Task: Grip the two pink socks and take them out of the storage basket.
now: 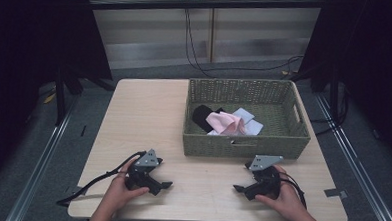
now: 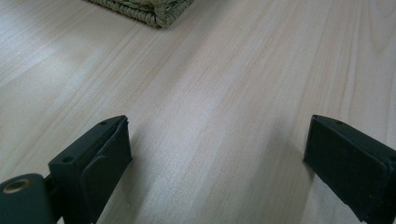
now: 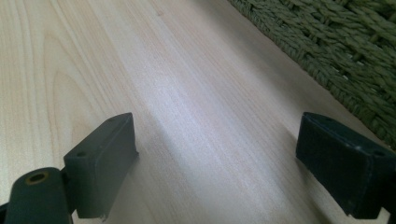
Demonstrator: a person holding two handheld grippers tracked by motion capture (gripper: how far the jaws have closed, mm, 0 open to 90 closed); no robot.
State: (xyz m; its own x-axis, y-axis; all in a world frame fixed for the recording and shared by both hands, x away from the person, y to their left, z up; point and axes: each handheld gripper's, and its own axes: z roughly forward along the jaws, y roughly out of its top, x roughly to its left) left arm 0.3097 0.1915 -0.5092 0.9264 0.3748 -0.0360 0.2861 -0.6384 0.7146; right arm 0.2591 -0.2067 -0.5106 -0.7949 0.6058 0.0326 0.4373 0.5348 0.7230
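A woven green basket [image 1: 243, 144] stands on the far right part of the light wooden table [image 1: 144, 113]. Inside it lie a pink cloth [image 1: 225, 122], a black cloth [image 1: 202, 116] and a white cloth [image 1: 248, 121]. My left gripper [image 1: 164, 185] rests low over the table's near left, held by a hand, its jaws wide apart and empty. My right gripper [image 1: 239, 188] rests at the near right, also open and empty, pointing left. In the left gripper view the left gripper [image 2: 217, 149] faces bare wood with a basket corner [image 2: 154, 10] far off. In the right gripper view the right gripper [image 3: 217, 149] has the basket wall [image 3: 345, 51] to its right.
Black cables [image 1: 196, 50] hang from the back wall and trail over the grey floor. Dark curtains and stand legs [image 1: 59, 94] flank the table. A metal floor rail [image 1: 47, 154] runs along the left. Bare tabletop lies between the two grippers.
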